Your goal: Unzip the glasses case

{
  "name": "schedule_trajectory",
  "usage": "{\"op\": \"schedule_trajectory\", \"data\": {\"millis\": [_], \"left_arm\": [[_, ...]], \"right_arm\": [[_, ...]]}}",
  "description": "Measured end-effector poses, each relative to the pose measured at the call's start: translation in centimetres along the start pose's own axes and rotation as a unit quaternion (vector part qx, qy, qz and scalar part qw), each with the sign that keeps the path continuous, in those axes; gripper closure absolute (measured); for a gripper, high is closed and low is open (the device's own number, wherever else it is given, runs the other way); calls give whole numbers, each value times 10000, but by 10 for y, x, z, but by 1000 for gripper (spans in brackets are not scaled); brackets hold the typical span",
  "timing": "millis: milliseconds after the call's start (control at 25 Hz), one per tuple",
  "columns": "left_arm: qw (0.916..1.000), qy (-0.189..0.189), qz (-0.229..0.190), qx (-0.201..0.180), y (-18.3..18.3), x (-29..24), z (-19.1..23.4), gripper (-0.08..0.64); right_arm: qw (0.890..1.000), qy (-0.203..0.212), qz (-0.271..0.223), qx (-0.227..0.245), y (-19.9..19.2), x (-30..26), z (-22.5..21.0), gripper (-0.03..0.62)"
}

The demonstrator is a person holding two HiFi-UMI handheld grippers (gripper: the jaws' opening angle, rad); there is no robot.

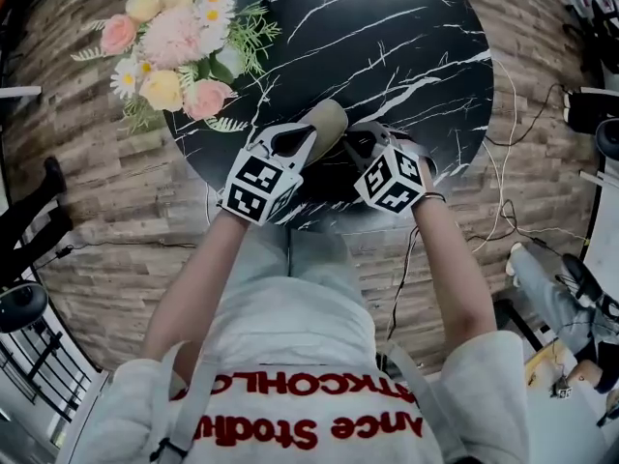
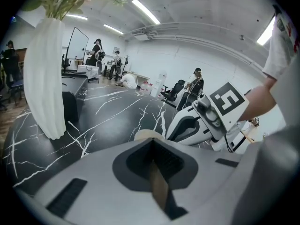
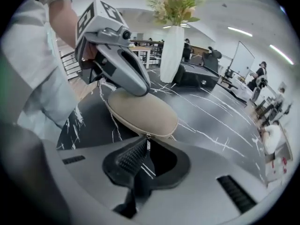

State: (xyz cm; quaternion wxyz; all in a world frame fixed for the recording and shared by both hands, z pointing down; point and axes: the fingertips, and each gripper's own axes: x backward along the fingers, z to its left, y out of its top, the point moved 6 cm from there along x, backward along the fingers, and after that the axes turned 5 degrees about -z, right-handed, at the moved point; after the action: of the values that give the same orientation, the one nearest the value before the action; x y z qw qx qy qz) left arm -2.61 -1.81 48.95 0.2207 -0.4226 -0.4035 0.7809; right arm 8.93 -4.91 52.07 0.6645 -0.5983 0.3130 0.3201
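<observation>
The glasses case [image 1: 327, 122], a beige oval, is lying on the black marbled table [image 1: 406, 37] at the table's 6 o'clock edge, nearest the person. Both grippers are meeting over it.

The left gripper [image 1: 308, 141] is coming onto the case from 7 o'clock. In the left gripper view its jaws are standing closed, pinching a thin beige edge of the case [image 2: 146, 135] between them. The right gripper [image 2: 180, 128] is showing at 2 o'clock of the case there.

The right gripper [image 1: 356, 145] is reaching in from 5 o'clock. In the right gripper view its jaws are standing apart, with the white-veined table showing through the gap. The case's zip pull [image 3: 148, 143] is hanging at the near end of the case [image 3: 143, 111], just at the tip of the ribbed pad [image 3: 131, 156]. I cannot tell whether it is touching the pad. The left gripper [image 3: 139, 89] is pressing on the far end of the case at 11 o'clock.

A white vase of flowers [image 1: 174, 42] is standing on the table at 10 o'clock of the case, well apart from it.
</observation>
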Motion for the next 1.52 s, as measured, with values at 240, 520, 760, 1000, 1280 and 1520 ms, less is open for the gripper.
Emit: {"op": "schedule_trajectory", "data": {"millis": [240, 520, 760, 1000, 1280, 1520], "left_arm": [[9995, -214, 43, 225, 0, 1, 3, 558], [9992, -297, 43, 265, 0, 1, 5, 558], [9994, -281, -25, 222, 0, 2, 4, 558], [9979, -484, 5, 425, 1, 2, 6, 558], [9961, -688, 45, 546, 1, 1, 8, 558], [9942, -921, 307, 466, 5, 5, 17, 558]], "right_arm": [[9951, -346, -322, -873, 1, -1, 11, 560], [9906, -493, -428, -1203, 11, -4, 35, 560], [9806, -646, -660, -1730, 22, -10, 62, 560], [9696, -548, -881, -2214, 38, -22, 92, 560], [9571, -463, -1258, -2569, 86, -54, 117, 575], [9457, -465, -1059, -3038, 59, -41, 126, 574]]}}
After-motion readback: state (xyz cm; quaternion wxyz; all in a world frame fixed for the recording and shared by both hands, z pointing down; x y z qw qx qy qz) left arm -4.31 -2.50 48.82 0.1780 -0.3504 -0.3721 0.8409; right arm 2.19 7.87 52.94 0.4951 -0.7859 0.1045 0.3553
